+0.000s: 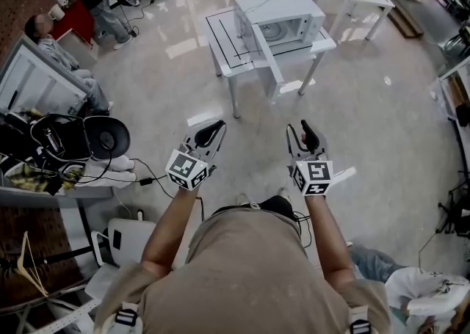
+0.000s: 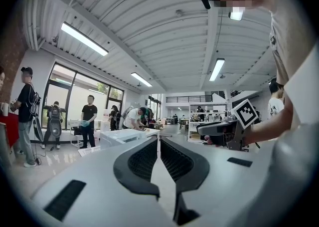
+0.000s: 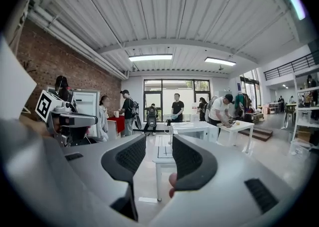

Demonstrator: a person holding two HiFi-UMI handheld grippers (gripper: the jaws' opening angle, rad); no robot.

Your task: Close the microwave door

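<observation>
Microwave (image 1: 283,9) on white bench (image 1: 220,35), well ahead of both tongs. Long axis across head view; open cavity faces person, door (image 1: 264,52) swung outward. Cavity holds round tray, seen in head view only. Left tongs (image 1: 213,131) pressed together; right tongs (image 1: 302,133) spread, empty.

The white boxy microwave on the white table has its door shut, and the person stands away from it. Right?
No. The white boxy microwave has its door open, swung outward, as the head view shows. It does sit on the white table, with the person standing away from it.
</observation>
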